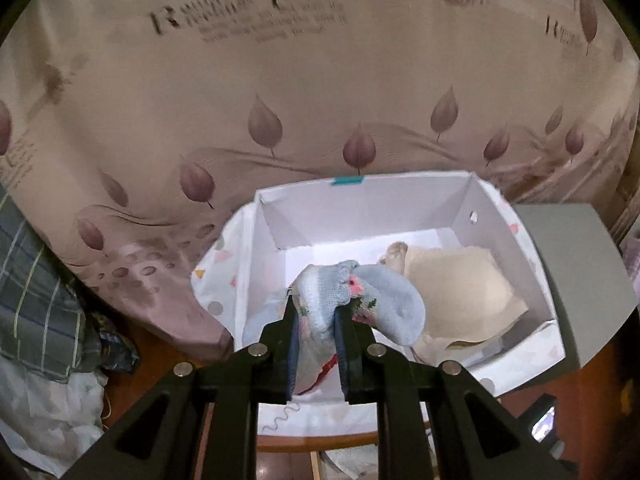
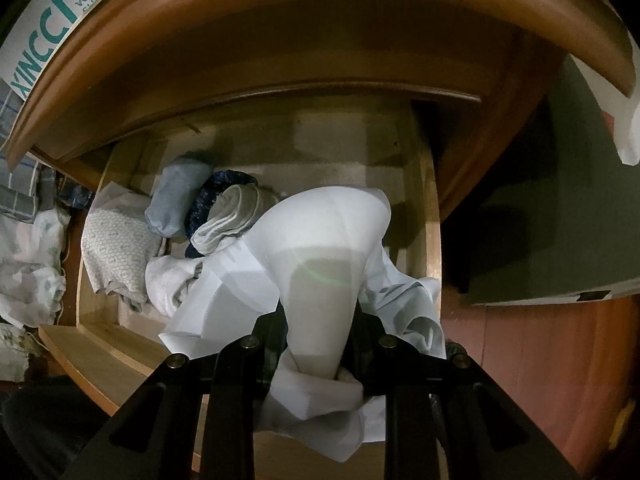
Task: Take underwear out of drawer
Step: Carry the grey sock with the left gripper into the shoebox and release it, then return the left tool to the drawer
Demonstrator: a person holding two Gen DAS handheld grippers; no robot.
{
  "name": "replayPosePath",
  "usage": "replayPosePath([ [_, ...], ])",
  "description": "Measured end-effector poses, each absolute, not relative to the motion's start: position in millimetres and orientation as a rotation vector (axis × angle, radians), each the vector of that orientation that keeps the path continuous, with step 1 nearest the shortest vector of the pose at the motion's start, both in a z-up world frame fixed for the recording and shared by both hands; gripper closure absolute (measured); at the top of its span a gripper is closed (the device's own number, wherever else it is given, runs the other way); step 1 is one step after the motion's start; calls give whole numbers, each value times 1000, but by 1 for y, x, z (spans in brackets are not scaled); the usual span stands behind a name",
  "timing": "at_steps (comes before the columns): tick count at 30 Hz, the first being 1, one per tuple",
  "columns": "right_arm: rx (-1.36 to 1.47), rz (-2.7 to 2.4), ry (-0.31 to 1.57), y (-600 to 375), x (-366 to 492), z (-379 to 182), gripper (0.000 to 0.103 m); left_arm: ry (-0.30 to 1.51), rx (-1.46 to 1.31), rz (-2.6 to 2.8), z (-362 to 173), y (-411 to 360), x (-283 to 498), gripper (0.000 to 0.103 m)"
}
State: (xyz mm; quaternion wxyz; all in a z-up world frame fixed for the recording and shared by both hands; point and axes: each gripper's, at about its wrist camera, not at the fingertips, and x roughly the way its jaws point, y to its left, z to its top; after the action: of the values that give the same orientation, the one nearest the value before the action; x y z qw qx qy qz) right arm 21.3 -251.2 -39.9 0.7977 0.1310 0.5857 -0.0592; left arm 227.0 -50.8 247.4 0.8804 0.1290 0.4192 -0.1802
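In the left wrist view my left gripper (image 1: 316, 312) is shut on a light blue piece of underwear (image 1: 352, 300) with a pink flower print. It hangs bunched over the white cardboard box (image 1: 360, 208). A beige bra (image 1: 460, 288) lies inside that box at the right. In the right wrist view my right gripper (image 2: 320, 340) is shut on a white garment (image 2: 320, 256), which drapes over the open wooden drawer (image 2: 424, 208). Left in the drawer lie a rolled grey-blue piece (image 2: 176, 200), a dark blue lace piece (image 2: 208, 196) and a white patterned folded piece (image 2: 116, 244).
A bed cover with a leaf print (image 1: 280, 80) fills the space behind the box. A grey block (image 1: 576, 272) stands at the box's right side. Plaid cloth (image 1: 36, 288) lies at the left. The wooden cabinet top (image 2: 320, 32) overhangs the drawer.
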Motion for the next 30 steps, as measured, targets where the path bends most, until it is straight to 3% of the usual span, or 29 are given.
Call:
replayPosePath([
  [13,303,-120,1282,-252,23,-44,82,965,319,-313,178,-69,259,83],
  [22,302,-118,1290,-252,24,-45,82,961,319,-295,181,-73,249,50],
  [30,304,-121,1291,-251,24,-45,82,932,290,-325,196,-71,232,40],
])
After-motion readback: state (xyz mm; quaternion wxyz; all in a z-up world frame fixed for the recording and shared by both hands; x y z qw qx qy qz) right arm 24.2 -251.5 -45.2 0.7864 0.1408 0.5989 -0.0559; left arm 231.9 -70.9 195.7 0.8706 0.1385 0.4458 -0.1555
